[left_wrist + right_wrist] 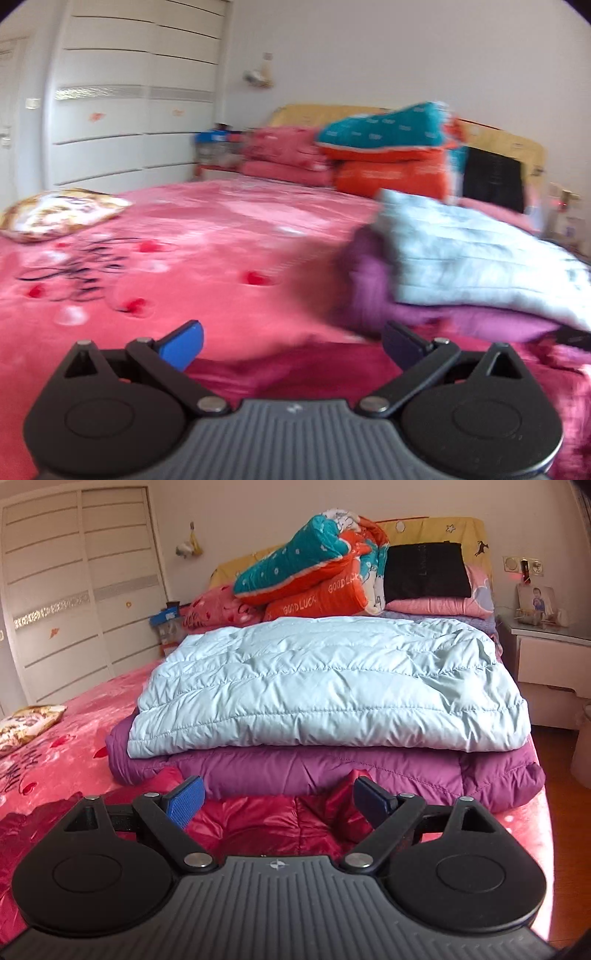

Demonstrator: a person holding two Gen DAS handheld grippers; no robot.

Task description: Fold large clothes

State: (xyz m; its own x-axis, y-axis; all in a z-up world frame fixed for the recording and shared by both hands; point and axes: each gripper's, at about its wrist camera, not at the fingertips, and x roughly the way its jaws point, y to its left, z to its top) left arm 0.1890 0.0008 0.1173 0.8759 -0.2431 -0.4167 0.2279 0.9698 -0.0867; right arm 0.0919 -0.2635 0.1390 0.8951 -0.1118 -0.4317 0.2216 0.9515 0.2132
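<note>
Open pink bed (229,236) spreads from 9 to 12 o'clock, while the stacked jackets (325,686) block 12 to 3 and piled bedding (314,565) walls the headboard.

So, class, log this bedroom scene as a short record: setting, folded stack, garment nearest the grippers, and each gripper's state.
setting: bed with pink blanket
folded stack: light blue puffer jacket lying on purple puffer jacket
nearest garment: red shiny jacket, rumpled, below both grippers
left gripper: open, empty
right gripper: open, empty
</note>
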